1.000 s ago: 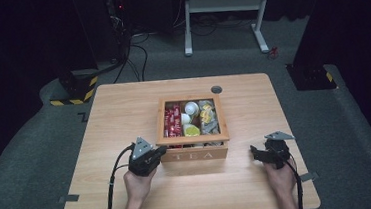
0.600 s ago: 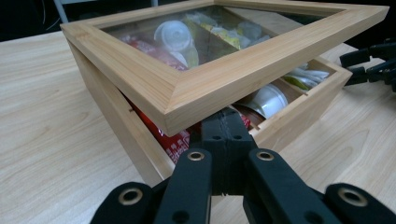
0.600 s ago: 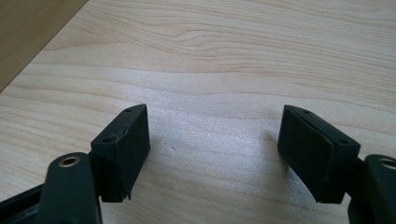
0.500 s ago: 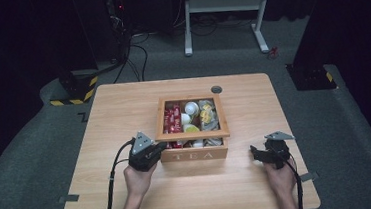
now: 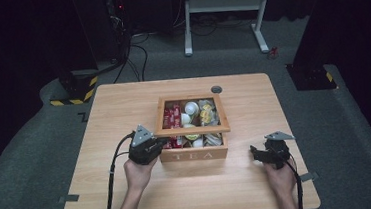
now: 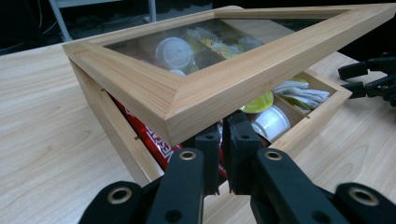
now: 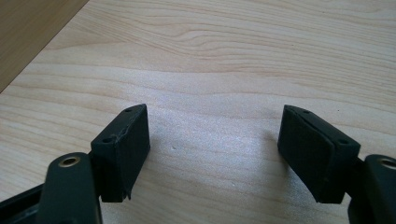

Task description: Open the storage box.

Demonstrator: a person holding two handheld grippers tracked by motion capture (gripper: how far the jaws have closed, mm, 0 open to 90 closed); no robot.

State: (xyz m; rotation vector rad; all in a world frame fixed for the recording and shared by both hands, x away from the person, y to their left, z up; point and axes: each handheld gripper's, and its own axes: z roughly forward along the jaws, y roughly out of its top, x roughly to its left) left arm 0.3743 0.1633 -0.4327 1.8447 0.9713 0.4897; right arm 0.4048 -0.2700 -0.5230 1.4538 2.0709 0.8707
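A wooden box (image 5: 194, 156) marked TEA stands mid-table, holding red packets (image 6: 152, 137), white pods and a yellow-lidded one. Its glass-paned lid (image 5: 192, 130) is tilted up at the front. My left gripper (image 5: 162, 144) is at the box's front left corner, its tips (image 6: 222, 135) under the raised lid corner (image 6: 187, 109). The jaws have just been opening; only a thin slit shows and nothing is between them. My right gripper (image 5: 253, 152) rests to the right of the box, open over bare wood (image 7: 215, 140), and it also appears as black jaws (image 6: 369, 79) beyond the box.
A small dark round disc (image 5: 216, 89) lies on the table behind the box. The light wooden table (image 5: 123, 104) ends close behind my forearms. A white desk frame (image 5: 223, 3) and dark equipment stand on the floor beyond.
The left gripper has risen a little at the box's front left corner, and the lid's front edge has lifted, exposing the packets beneath. The right gripper has stayed put.
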